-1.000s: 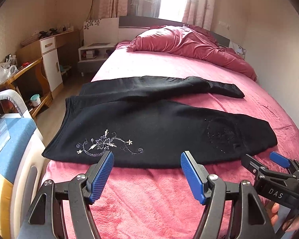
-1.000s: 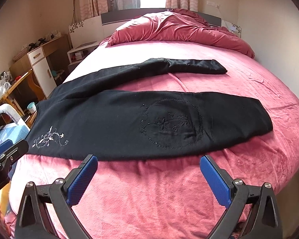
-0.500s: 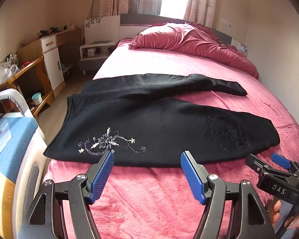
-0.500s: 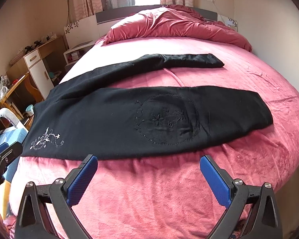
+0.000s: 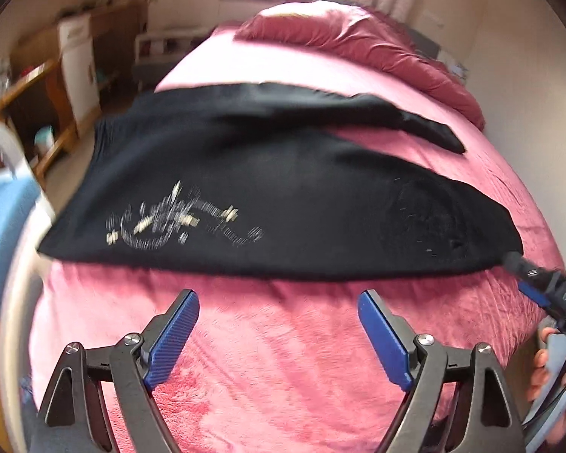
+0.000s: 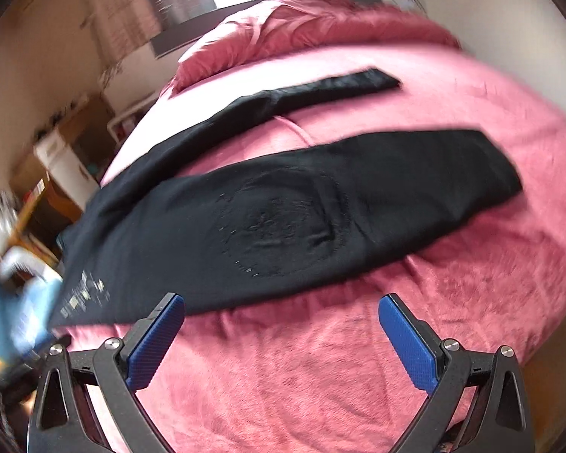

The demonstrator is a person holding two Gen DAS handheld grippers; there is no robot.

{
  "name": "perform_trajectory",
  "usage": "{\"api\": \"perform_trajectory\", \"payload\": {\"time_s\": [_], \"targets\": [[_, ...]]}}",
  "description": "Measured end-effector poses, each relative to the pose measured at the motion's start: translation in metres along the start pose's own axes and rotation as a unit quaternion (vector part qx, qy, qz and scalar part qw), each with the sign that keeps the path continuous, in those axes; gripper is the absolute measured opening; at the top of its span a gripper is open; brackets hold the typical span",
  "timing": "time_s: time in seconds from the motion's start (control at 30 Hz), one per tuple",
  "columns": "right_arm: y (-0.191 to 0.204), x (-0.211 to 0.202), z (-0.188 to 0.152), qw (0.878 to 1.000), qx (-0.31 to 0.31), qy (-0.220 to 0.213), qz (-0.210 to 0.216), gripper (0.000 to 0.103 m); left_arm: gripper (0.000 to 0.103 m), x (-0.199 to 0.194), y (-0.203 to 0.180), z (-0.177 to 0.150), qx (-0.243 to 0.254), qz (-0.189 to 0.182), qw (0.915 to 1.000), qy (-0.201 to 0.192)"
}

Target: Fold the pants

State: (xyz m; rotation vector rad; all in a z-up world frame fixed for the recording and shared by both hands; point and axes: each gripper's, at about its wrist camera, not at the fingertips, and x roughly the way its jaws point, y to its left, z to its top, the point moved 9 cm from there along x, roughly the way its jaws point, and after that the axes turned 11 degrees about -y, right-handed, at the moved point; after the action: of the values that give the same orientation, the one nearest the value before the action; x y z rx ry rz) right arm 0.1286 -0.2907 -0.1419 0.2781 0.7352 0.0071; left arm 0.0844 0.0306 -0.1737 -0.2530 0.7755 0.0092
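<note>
Hovering over the pink bed [image 5: 283,358], left gripper [image 5: 278,334] and right gripper [image 6: 281,339] both spread wide, holding nothing — black pants [image 5: 268,204] lie flat just ahead, legs splayed apart. Soft, limp, light cloth; likely to sag and slide. Best pinched at waistband [image 5: 90,173] and near cuff [image 6: 498,166]

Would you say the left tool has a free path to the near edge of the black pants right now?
Probably yes. The left tool is open and empty, and only bare pink bedspread lies between it and the near edge of the pants. The right tool is off to the side.
</note>
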Motion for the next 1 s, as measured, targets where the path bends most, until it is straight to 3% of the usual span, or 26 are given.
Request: {"api": "perform_trajectory", "payload": {"time_s": [0.07,0.17,0.23,0.4,0.57,0.67,0.83,1.0], "targets": [[-0.028,0.004,0.006,0.998,0.058,0.004,0.003,0.102,0.091,0.008,0.015,-0.005,-0.027,0.004,0.9996,0.012],[-0.079,0.009,0.018,0.990,0.139,-0.001,-0.010,0.088,0.095,0.018,0.047,-0.013,-0.064,0.019,0.9974,0.028],[-0.107,0.016,0.026,0.985,0.173,-0.003,-0.017,0.072,0.095,0.020,0.062,-0.014,-0.081,0.028,0.9960,0.027],[-0.167,0.043,0.037,0.968,0.247,0.000,-0.039,0.063,0.092,0.023,0.092,-0.017,-0.114,0.047,0.9916,0.038],[-0.204,0.072,0.051,0.950,0.307,-0.003,-0.049,0.050,0.068,0.023,0.123,-0.019,-0.183,0.053,0.9806,0.047],[-0.206,0.087,0.056,0.949,0.309,0.003,-0.058,0.037,0.058,0.020,0.137,-0.017,-0.212,0.059,0.9745,0.045],[-0.204,0.097,0.069,0.961,0.266,0.012,-0.080,0.013,0.053,0.020,0.162,-0.009,-0.261,0.065,0.9623,0.038],[-0.205,0.091,0.077,0.969,0.232,0.012,-0.085,0.010,0.053,0.028,0.181,0.003,-0.287,0.076,0.9544,0.028]]}}
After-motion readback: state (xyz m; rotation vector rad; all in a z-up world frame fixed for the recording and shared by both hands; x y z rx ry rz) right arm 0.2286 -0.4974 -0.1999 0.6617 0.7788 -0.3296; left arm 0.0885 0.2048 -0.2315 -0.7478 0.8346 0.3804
